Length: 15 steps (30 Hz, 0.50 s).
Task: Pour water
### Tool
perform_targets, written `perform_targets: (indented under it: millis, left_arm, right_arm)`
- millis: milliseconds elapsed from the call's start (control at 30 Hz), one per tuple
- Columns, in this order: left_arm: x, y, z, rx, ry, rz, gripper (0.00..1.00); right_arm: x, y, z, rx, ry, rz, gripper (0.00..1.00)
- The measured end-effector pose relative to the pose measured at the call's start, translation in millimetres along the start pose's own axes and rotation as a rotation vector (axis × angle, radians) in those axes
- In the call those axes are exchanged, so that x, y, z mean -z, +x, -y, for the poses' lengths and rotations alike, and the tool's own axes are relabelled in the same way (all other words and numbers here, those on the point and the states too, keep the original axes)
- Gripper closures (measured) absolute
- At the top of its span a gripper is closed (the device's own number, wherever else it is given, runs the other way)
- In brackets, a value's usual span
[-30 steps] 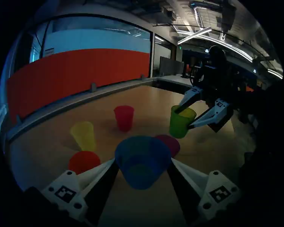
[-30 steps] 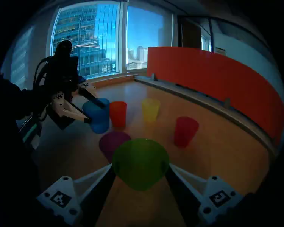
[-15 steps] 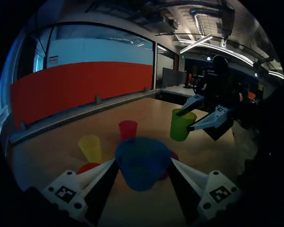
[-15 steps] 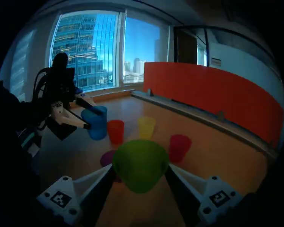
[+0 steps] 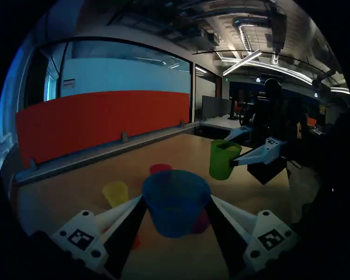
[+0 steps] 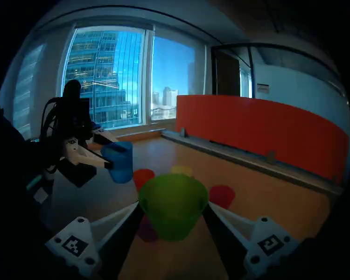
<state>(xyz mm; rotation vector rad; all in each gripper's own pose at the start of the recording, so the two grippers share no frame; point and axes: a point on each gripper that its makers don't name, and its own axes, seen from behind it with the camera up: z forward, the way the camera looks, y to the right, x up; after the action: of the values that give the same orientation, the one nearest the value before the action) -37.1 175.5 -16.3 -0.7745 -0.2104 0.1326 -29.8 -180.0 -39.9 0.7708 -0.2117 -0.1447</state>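
Office tabletop, both hands at work: my left gripper (image 5: 176, 199) is clenched on a blue cup (image 5: 176, 212), both fingers pressing its sides, the cup upright and held above the wooden table (image 5: 184, 149). My right gripper (image 6: 172, 205) grasps a green cup (image 6: 173, 215) the same way, mouth up. In the left gripper view the green cup hangs ahead and to the right of the blue one, well apart from it. On the table beyond stand a yellow cup (image 5: 115, 193) and a red cup (image 5: 160, 168), the red one partly hidden behind the blue cup. An orange wall panel (image 5: 105, 116) runs along the table's far edge.
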Motion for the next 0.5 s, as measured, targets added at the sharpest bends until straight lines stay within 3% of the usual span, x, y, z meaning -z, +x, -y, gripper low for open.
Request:
perform_targets:
  millis: [500]
  left_arm:
    - [7.0,30,-6.1,-0.001,0.006,-0.075,0.15]
  right_arm:
    - [1.1,39,3,0.006,-0.015,-0.109,0.10]
